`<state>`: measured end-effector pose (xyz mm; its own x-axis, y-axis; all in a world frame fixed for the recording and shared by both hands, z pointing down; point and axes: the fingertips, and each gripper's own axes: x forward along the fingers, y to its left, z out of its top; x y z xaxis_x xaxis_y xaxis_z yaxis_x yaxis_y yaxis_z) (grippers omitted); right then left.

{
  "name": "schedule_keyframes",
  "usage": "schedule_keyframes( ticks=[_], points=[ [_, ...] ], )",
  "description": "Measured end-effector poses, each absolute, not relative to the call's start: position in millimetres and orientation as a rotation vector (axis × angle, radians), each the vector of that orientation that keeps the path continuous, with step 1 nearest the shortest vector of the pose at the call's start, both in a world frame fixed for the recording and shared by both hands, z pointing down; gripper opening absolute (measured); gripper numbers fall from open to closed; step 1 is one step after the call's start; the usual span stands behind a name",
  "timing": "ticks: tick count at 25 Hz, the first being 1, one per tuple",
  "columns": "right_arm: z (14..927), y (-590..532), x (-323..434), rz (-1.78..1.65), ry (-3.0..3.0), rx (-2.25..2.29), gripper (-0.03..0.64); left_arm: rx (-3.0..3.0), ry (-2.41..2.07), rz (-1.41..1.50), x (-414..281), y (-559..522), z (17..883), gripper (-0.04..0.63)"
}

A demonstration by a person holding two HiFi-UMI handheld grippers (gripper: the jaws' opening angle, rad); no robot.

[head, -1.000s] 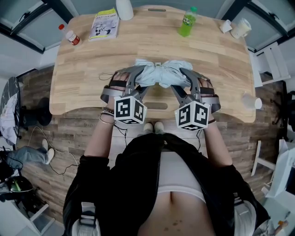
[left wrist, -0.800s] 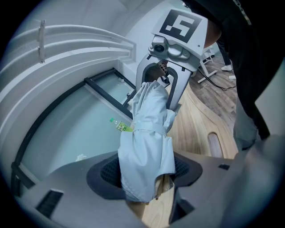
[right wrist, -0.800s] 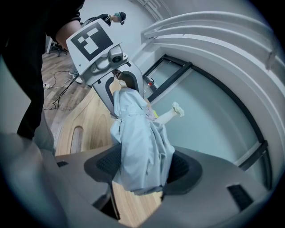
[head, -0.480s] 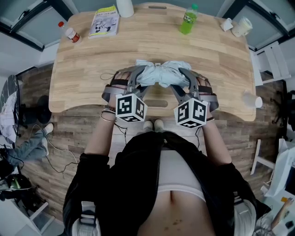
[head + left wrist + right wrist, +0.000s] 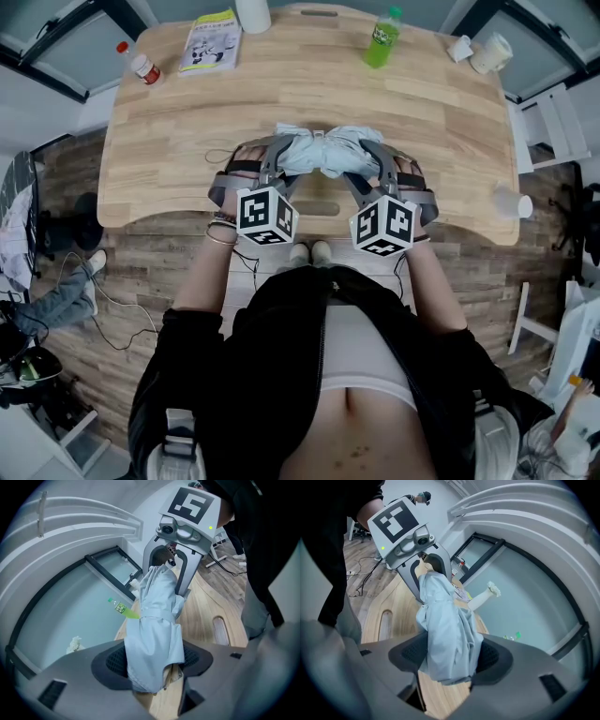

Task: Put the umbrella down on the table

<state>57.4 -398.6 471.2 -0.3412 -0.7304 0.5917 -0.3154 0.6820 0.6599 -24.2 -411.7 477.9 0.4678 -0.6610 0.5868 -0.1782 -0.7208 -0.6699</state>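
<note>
**Two-point hold on folded umbrella, low over table's near edge**

Hangs crosswise over the near edge of the table [image 5: 187, 141], mid-span, just beyond the handle slot [image 5: 323, 208]. Cannot tell whether the umbrella [image 5: 323, 152] touches the wood. Clamped at one end by the left gripper [image 5: 152, 663], pads pressed into the pale blue fabric. Clamped the same way at the other end by the right gripper [image 5: 450, 660].

Looks light. Soft outside, probably stiff inside: loose canopy folds bundled round a shaft, strapped at the middle. Expect cloth to slide and bunch under the pads, so not a firm bite on the core. Not fragile. May roll a little once let go.

Best taken as gripped now: either side of the strap, across the bundle, deep enough to catch ribs rather than cloth alone. Keep level going down and release both ends together.

Well apart from the green bottle [image 5: 382, 42], book [image 5: 213, 47] and pill bottle [image 5: 143, 67] along the far edge.
</note>
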Motion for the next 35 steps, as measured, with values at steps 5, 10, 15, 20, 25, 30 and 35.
schedule_keyframes(
  ticks=[5,10,15,20,25,30,35],
  points=[
    [479,-398,58,-0.530,-1.934,0.802,0.301,-2.202,0.688,-1.216,-23,-411,486,0.270],
    [486,-397,58,-0.515,-1.934,0.793,0.301,-2.215,0.676,-1.231,-24,-410,494,0.270],
    [493,-397,56,-0.504,-1.934,0.778,0.301,-2.229,0.671,-1.245,-26,-410,501,0.270],
    [502,-397,54,-0.482,-1.934,0.764,0.301,-2.244,0.662,-1.261,-27,-410,508,0.268],
    [511,-398,54,-0.456,-1.935,0.748,0.301,-2.259,0.641,-1.276,-27,-410,517,0.268],
    [518,-398,52,-0.436,-1.935,0.736,0.299,-2.268,0.631,-1.290,-28,-410,524,0.268],
    [526,-398,51,-0.418,-1.932,0.713,0.299,-2.289,0.616,-1.293,-29,-410,533,0.267]
  ],
)
